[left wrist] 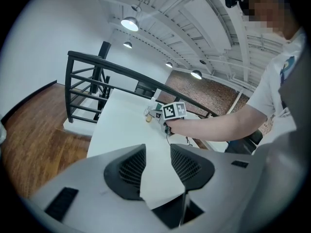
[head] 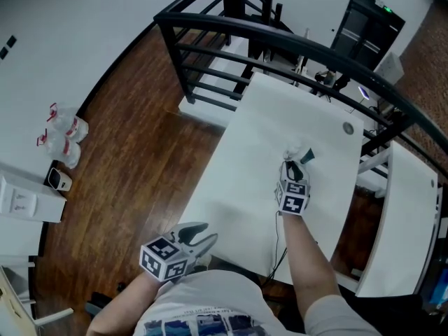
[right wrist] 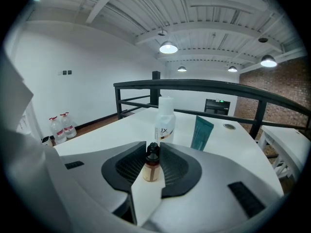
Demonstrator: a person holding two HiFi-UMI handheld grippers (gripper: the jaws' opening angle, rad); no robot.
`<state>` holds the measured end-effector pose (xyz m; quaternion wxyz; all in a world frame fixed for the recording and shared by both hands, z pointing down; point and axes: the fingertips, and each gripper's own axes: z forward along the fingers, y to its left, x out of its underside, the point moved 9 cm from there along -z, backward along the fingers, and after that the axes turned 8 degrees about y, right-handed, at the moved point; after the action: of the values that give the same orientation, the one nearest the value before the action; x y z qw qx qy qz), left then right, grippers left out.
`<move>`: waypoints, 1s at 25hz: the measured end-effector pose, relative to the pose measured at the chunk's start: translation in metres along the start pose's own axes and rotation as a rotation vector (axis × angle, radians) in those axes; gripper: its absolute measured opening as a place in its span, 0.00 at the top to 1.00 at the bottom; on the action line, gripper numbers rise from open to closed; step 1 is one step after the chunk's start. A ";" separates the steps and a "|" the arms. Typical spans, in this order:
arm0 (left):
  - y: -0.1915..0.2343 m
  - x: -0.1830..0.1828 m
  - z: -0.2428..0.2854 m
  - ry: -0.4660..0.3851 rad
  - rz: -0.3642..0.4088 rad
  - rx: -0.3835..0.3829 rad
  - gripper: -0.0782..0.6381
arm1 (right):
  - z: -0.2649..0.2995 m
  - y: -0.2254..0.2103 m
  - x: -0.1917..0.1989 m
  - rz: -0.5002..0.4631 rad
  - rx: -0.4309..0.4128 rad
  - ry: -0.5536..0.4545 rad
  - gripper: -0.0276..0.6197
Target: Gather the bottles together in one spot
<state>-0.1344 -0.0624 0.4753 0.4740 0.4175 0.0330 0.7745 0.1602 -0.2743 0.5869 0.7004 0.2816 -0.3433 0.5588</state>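
Surface (head: 280, 131): smooth, matt white. Floor (head: 140, 152): glossy wood. Railing (head: 280, 40): black matt metal. Small bottle (right wrist: 151, 165): glossy, translucent amber. Tall bottle (right wrist: 165, 120): smooth white plastic.

Small amber bottle (right wrist: 151, 165), black-capped, upright on the white table (right wrist: 107, 135), just before a taller white bottle (right wrist: 165, 120) and teal tube (right wrist: 201, 133)

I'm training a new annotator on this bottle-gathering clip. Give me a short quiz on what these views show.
1. What stands between the jaws of the right gripper?
2. True or false: the left gripper holds a bottle.
3. Beside the white bottle on the table stands: A) a red mug B) a teal tube C) a yellow sponge

Key: 1. a small brown bottle with a black cap; 2. false, its jaws are apart with nothing between them; 3. B.
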 end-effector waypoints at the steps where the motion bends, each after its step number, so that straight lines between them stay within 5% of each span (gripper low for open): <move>1: 0.000 0.000 0.000 -0.001 0.000 0.002 0.68 | 0.000 0.000 0.000 0.001 0.000 0.004 0.79; 14: 0.006 0.004 -0.011 0.001 0.043 0.057 0.68 | -0.044 0.007 -0.009 0.026 0.046 -0.029 0.73; 25: -0.010 0.018 -0.040 -0.050 0.162 0.117 0.68 | -0.236 0.061 0.025 0.079 0.015 -0.098 0.66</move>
<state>-0.1581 -0.0293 0.4558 0.3852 0.4652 0.0323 0.7963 0.1437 -0.0625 0.4647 0.6580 0.2999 -0.3838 0.5743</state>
